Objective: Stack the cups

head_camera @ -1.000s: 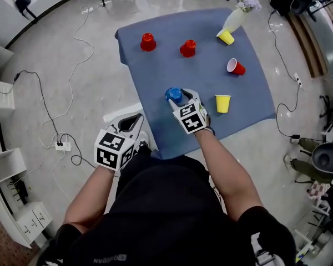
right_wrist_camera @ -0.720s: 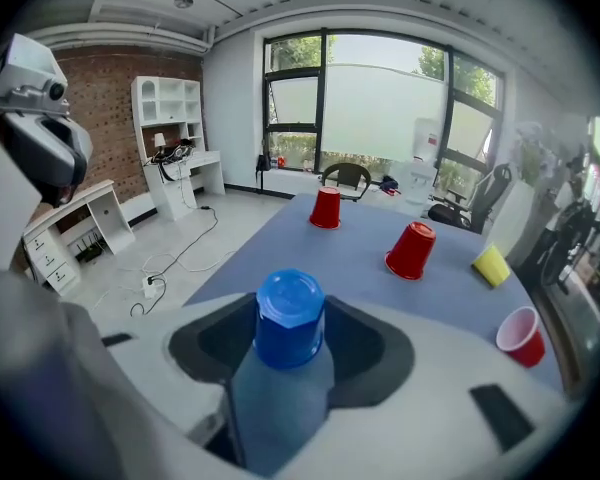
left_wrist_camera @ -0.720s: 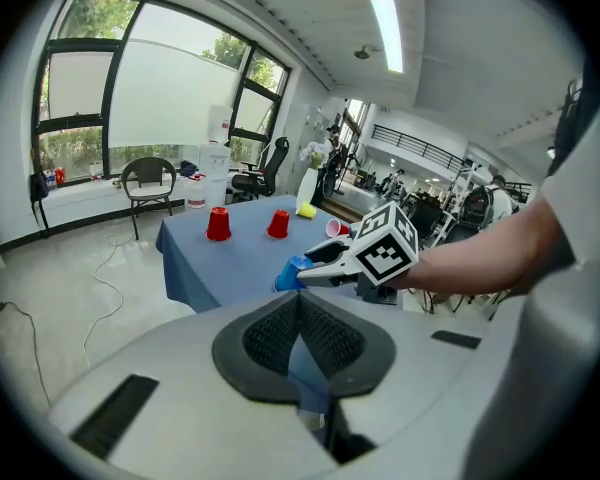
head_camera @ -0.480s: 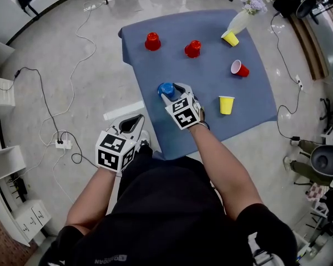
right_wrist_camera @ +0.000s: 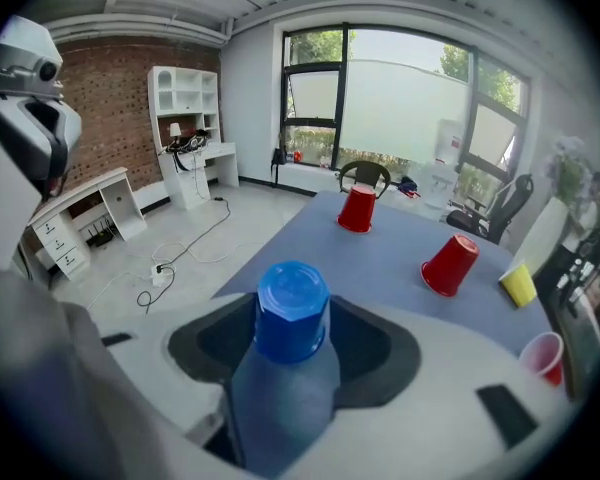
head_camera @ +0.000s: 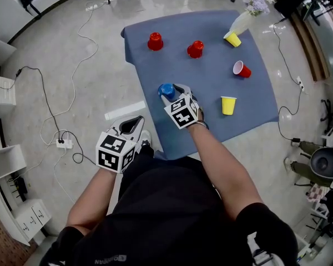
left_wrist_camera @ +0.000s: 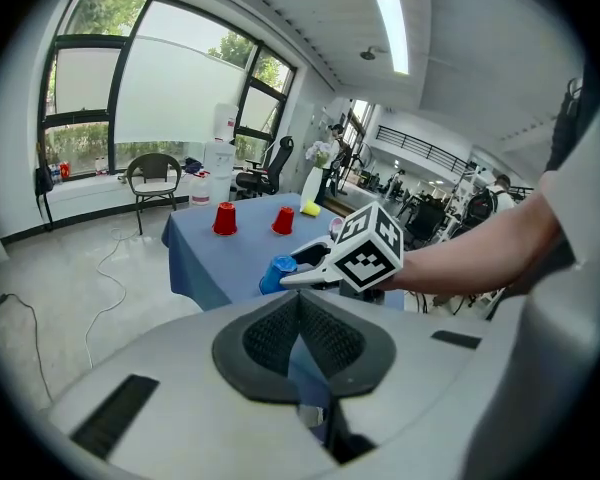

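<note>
Floor (head_camera: 72,54): glossy grey, glare is picked up in patches. Cables (head_camera: 44,105) are run loose across it to a white power strip (head_camera: 61,144). A table (head_camera: 211,93) draped in blue cloth is set mid-room. White shelving (head_camera: 5,162) is lined along the left edge of the head view. In the right gripper view a brick wall (right_wrist_camera: 110,88) is seen, with a white shelf unit (right_wrist_camera: 185,98) and a white desk (right_wrist_camera: 85,193) placed against it. Large dark-framed windows (right_wrist_camera: 390,93) are fitted in the far wall, with daylight and greenery behind. A black chair (right_wrist_camera: 365,178) is parked below them. A ceiling strip light (left_wrist_camera: 392,33) is lit.
</note>
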`<state>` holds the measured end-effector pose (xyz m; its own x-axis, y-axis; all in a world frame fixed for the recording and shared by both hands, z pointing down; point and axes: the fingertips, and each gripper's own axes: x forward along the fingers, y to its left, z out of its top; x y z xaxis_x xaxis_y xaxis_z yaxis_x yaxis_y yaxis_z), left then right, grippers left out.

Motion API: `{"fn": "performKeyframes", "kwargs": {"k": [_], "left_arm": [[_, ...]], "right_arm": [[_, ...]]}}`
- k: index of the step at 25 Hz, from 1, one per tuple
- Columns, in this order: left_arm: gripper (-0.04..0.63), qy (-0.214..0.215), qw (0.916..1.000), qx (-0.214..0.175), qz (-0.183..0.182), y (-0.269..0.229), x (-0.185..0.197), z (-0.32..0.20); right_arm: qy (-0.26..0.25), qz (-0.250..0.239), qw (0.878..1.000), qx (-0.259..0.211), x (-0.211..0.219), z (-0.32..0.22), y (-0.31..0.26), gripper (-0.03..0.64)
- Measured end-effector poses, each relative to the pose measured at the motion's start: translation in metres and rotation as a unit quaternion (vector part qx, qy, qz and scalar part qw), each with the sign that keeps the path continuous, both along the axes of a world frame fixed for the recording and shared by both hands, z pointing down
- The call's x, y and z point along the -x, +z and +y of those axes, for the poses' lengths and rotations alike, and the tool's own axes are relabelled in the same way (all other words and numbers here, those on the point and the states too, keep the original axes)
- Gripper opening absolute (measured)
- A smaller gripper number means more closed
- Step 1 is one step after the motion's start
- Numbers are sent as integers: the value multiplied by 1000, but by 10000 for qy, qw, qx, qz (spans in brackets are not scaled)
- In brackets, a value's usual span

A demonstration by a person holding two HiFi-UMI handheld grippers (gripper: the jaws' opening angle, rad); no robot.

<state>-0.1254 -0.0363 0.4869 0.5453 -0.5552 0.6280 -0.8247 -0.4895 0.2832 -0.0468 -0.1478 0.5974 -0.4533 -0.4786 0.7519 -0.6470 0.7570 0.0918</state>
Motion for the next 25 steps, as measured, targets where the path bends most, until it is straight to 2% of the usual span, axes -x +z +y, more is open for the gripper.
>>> {"fn": "performKeyframes", "kwargs": {"k": [3,7,12,18,21,25], "left_arm": [[3,67,10000,-16,1,-1,-2,-1],[3,189,9998,-22,-13,-1,-5,-2],[3,413,9991,-57,-2,0,-26,-8],[3,735,9972,-154,65,-5,-53,-15],[3,859,9961,-174,68,-7,-64,-17],[3,1005,9948,-184,13,-4,-75,-20]], "right_arm": [[61,72,10000,-11,-5,4,0,235],[214,-146,9996,-102,-13,14,-17,235],[578,-915,9940,-177,-32,26,-48,235],[818,-1530,9841,-372,-55,56,-93,206],[1074,-1538,9812,-455,-82,68,-98,199],[1832,-1191,9742,-560,-144,72,-81,200]]}}
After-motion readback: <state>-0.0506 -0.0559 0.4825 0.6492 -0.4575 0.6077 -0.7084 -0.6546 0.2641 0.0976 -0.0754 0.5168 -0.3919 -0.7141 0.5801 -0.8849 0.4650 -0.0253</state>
